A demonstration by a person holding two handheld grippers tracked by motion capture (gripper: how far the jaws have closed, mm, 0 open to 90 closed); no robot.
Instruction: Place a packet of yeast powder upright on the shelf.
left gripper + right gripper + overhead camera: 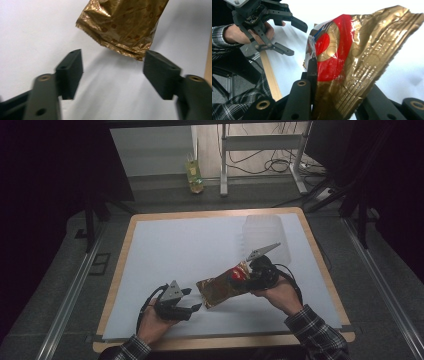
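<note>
Gold foil packet (222,290) was held clamped in the right tool (250,272) above the white desk (190,245), its lower end hidden between the jaws; left tool (192,299) was parted, empty; room was dark.

1. The high view is dim; its dark corners vignette, while the white counter (200,250) reads grey-blue.
2. The left gripper view is bright, with soft shadows on the counter and motion blur on the left hand-held gripper (112,72).
3. In the right gripper view, glare streaks the foil snack bag (362,57); the background is overexposed.
</note>
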